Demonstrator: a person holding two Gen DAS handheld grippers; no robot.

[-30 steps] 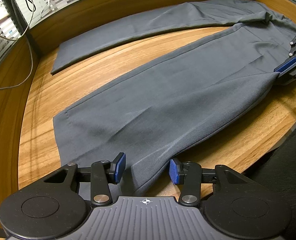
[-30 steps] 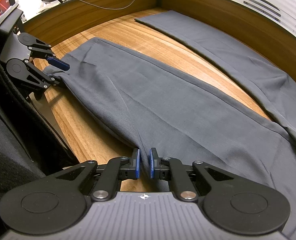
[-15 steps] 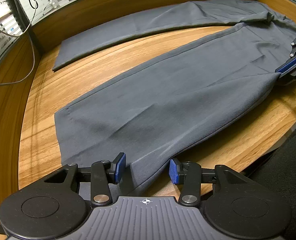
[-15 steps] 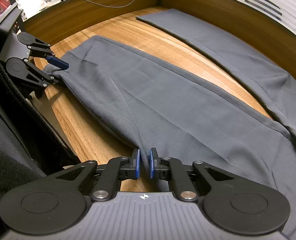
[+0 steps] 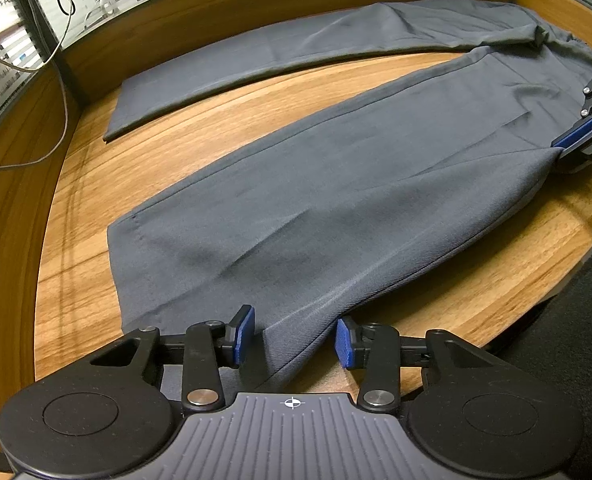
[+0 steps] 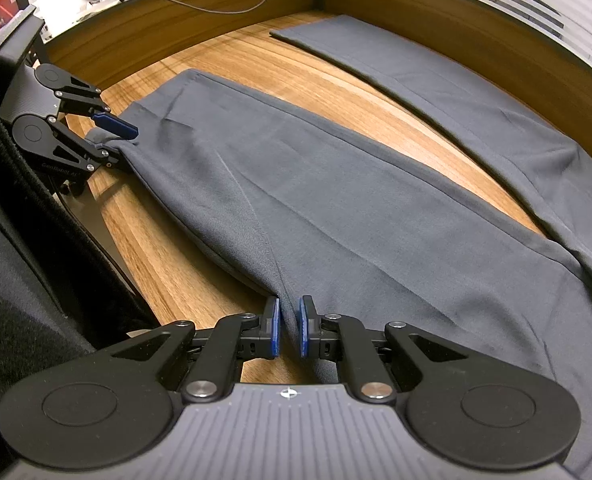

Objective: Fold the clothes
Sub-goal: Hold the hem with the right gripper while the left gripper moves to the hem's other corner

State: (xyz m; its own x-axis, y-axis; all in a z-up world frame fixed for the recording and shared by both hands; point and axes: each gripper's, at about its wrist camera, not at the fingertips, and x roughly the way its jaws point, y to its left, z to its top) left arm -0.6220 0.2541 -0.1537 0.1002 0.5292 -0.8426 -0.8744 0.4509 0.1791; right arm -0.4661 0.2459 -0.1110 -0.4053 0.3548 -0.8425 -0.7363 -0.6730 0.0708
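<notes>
Grey trousers (image 5: 336, 184) lie spread on a wooden table (image 5: 223, 120), legs apart in a V; they also show in the right wrist view (image 6: 336, 200). My left gripper (image 5: 293, 338) is open, its blue pads on either side of the near leg's hem corner. My right gripper (image 6: 287, 330) is shut on the near leg's front edge higher up. It shows at the right of the left wrist view (image 5: 576, 144). The left gripper shows at the left of the right wrist view (image 6: 111, 136).
The far leg (image 5: 296, 52) lies along the wooden back wall (image 5: 215, 12). Cables (image 5: 55, 40) hang at the back left. The table's front edge (image 5: 576, 272) runs just right of the near leg. Dark clothing (image 6: 15, 280) fills the left of the right wrist view.
The left gripper has drifted slightly, with the hem corner still between its open pads. The right gripper keeps its hold on the edge.
</notes>
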